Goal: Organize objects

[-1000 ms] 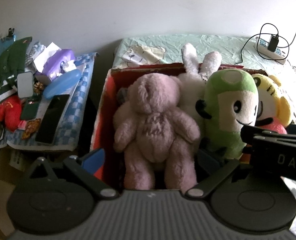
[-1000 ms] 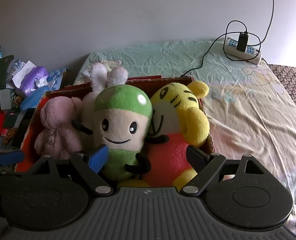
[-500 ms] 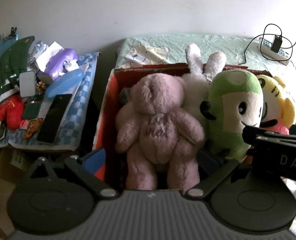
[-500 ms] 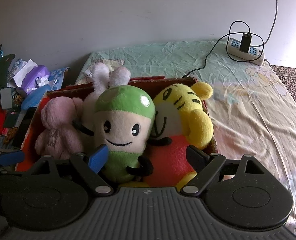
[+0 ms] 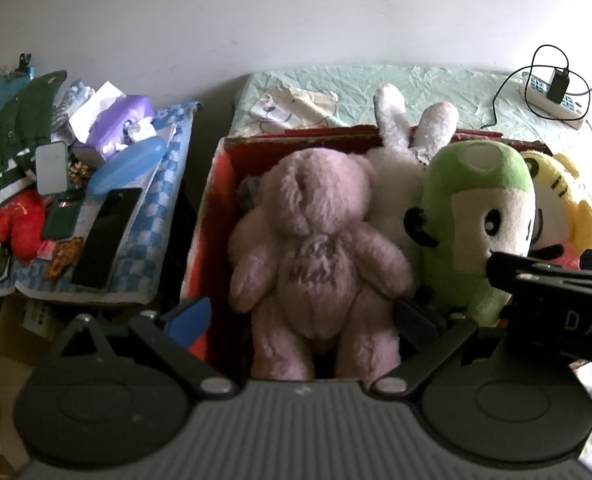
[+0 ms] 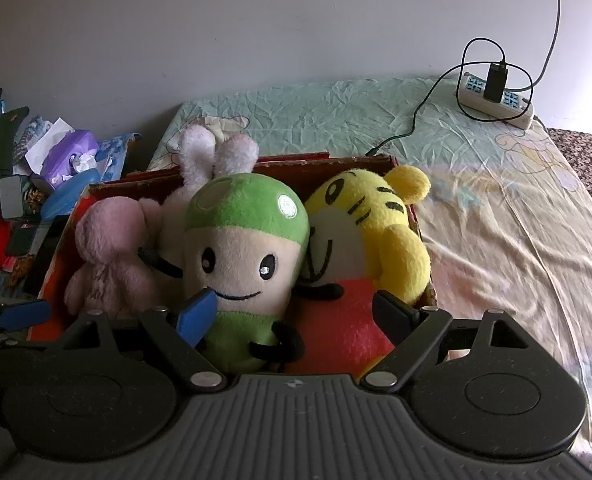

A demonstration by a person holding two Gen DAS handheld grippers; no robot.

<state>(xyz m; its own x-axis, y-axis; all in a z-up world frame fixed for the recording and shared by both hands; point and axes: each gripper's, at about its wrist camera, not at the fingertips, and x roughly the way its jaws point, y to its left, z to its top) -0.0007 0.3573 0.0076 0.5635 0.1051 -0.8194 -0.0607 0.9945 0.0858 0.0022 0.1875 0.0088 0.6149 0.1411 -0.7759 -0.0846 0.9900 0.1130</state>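
Four soft toys stand packed upright in the red box (image 6: 143,178) on the bed (image 6: 496,208): a pink bear (image 5: 316,256) at the box's left end, a white rabbit (image 5: 396,184) behind it, a green-capped doll (image 6: 243,256) in the middle and a yellow tiger (image 6: 380,240) at the right end. The left tool (image 5: 300,316) hangs over the near edge of the box with its jaws wide and empty, the bear standing lengthwise between them, so the left hand seems nearer to it. The right tool (image 6: 296,312) is likewise spread wide with nothing gripped, the doll and tiger ahead of it, and it crowds the left tool's right side. Left of the box, a cluttered worktop (image 5: 151,240) carries a phone (image 5: 105,240); a power strip (image 6: 496,100) lies well beyond the box.
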